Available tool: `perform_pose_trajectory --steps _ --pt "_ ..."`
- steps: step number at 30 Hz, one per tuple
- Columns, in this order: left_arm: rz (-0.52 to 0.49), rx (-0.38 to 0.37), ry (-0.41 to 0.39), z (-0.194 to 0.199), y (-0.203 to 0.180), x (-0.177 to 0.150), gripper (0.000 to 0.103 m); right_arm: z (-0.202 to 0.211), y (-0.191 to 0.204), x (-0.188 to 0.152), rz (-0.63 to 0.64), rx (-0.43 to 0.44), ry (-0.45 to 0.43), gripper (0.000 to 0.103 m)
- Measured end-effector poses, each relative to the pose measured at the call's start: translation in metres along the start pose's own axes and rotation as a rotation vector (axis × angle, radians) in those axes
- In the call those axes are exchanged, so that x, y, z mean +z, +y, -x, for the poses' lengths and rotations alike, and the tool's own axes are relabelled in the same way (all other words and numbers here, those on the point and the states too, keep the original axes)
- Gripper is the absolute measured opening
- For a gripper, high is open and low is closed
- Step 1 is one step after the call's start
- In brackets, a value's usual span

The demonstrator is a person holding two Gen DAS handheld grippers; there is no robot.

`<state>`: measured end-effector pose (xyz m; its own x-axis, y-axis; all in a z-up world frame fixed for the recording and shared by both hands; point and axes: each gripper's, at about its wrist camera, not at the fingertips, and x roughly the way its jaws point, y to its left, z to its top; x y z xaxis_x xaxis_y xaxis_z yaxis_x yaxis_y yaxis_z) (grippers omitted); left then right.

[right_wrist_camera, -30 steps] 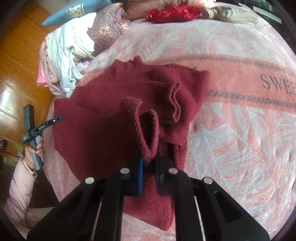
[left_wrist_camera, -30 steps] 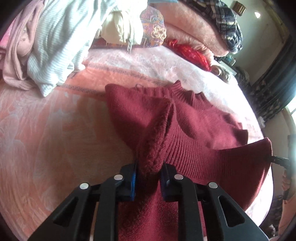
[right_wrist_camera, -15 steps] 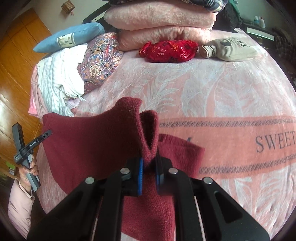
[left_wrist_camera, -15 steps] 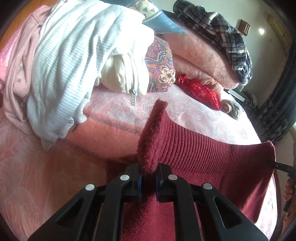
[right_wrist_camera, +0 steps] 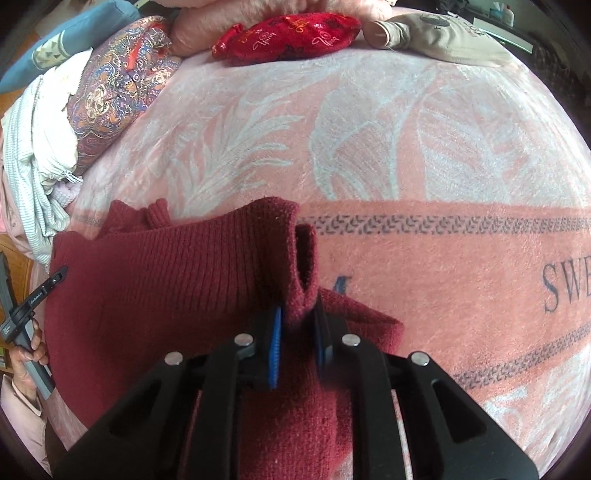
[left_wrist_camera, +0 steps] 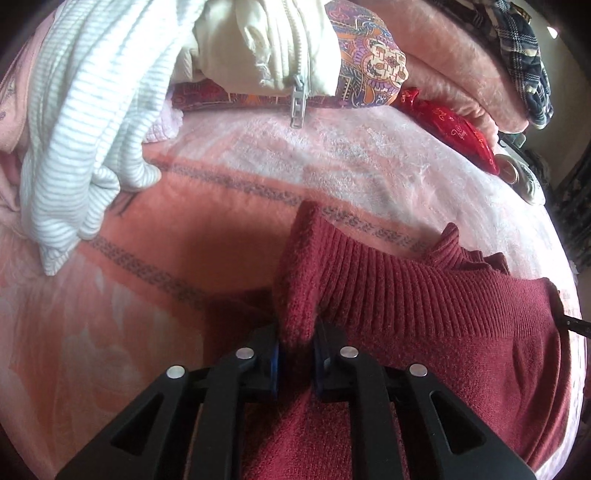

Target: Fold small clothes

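A dark red knitted sweater lies on the pink bed blanket. Its ribbed hem is folded up over the body and reaches to just short of the collar. My left gripper has the hem's left corner bunched between its pads, and its jaws are opening. In the right wrist view the sweater spreads to the left. My right gripper holds the other hem corner, and its jaws are opening too. The left gripper's tip shows at the far corner, held by a hand.
A heap of clothes and a white zipped garment lie close ahead on the left, beside a patterned pillow. A red pouch and a beige item sit at the head of the bed. The blanket continues to the right.
Both grippers carried the hem forward over the sweater's body toward the collar and sank lower. The fabric now lies doubled. Both jaws stand slightly wider than half a second ago.
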<state>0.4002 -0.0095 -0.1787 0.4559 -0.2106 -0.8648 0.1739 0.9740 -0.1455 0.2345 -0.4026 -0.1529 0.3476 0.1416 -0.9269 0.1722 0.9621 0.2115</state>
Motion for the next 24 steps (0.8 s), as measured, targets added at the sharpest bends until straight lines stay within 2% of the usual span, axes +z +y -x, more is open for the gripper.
perform_pose_trajectory --steps 1,2,4,5,6,9,12,17,21,24 --pt "0.005 0.007 0.013 0.002 0.0 0.002 0.021 0.0 0.0 -0.001 0.002 -0.011 0.0 0.021" --pt "0.015 0.005 0.025 0.005 0.002 0.003 0.028 0.003 0.0 -0.003 0.001 -0.023 -0.001 0.023" --pt "0.039 -0.025 0.063 0.014 0.007 0.002 0.044 0.017 -0.001 -0.007 -0.012 -0.027 -0.004 0.034" --pt "0.052 -0.041 0.082 0.021 0.008 0.001 0.057 0.027 -0.001 -0.01 -0.015 -0.023 -0.005 0.039" --pt "0.063 -0.068 0.099 0.03 0.01 -0.002 0.066 0.037 -0.001 -0.015 -0.01 -0.023 -0.004 0.043" --pt "0.069 -0.114 0.156 0.059 0.018 -0.021 0.081 0.069 -0.004 -0.042 -0.006 -0.012 0.033 0.066" --pt "0.053 -0.14 0.196 0.085 0.034 -0.056 0.088 0.089 -0.015 -0.08 -0.012 0.05 0.085 0.072" --pt "0.12 -0.224 0.263 0.094 0.063 -0.118 0.088 0.088 -0.029 -0.135 -0.035 0.115 0.169 0.073" --pt "0.123 -0.248 0.279 0.087 0.061 -0.132 0.088 0.071 -0.034 -0.149 -0.114 0.185 0.226 0.073" --pt "0.087 -0.226 0.293 0.08 0.052 -0.131 0.088 0.057 -0.032 -0.149 -0.12 0.173 0.249 0.073"
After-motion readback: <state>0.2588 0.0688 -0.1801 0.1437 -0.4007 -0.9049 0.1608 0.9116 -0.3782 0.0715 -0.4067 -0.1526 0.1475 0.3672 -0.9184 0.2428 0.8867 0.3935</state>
